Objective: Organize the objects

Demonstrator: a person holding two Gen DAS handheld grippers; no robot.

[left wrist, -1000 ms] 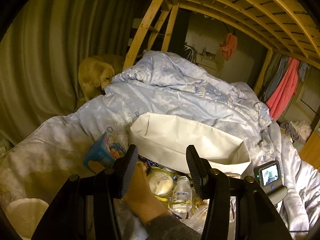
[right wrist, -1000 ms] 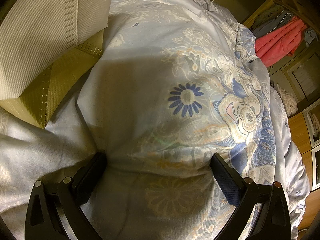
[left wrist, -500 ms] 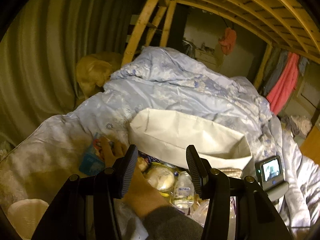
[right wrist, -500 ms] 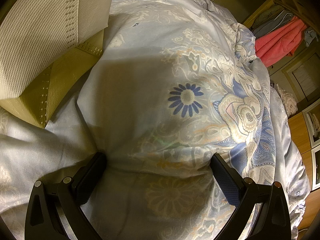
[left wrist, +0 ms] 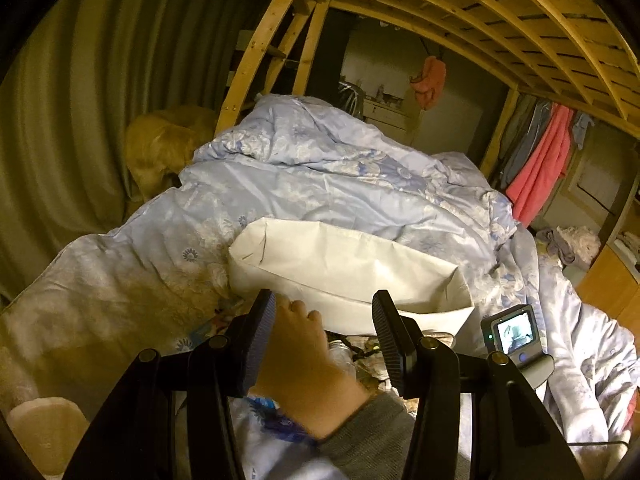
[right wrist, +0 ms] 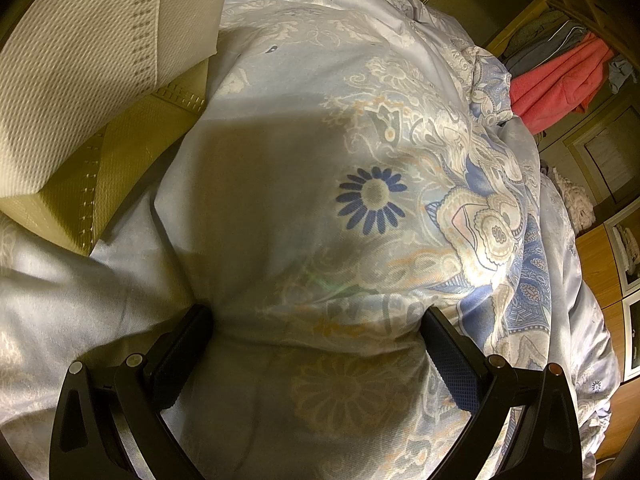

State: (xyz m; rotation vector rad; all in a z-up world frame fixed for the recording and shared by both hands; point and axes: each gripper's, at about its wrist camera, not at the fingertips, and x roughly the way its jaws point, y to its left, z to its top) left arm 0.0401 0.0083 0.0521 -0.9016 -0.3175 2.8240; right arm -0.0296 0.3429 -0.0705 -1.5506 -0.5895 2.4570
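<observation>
left wrist view: the left tongs (left wrist: 324, 304) stand with their jaws apart, and the pads press on nothing that i can make out. a bare hand (left wrist: 308, 360) in a grey sleeve reaches past them, its fingertips at the near rim of the open white bag (left wrist: 340, 264), which sits on the pale blue quilt (left wrist: 320, 184) of the bed. half a second ago that hand was further left, on a blue carton; the carton is now gone from that spot. a clear bottle (left wrist: 340, 354) lies just below the bag, now mostly hidden by the hand, among other small items too dim to name. a blue printed pack (left wrist: 276, 420) shows under the wrist. a small lit screen (left wrist: 514, 334) stands to the right.

right wrist view: the right tongs (right wrist: 318, 320) are wide open, resting against the quilt (right wrist: 280, 140), which bulges between the jaws. a woven pillow (right wrist: 80, 60) lies at upper left. nothing here has changed.
</observation>
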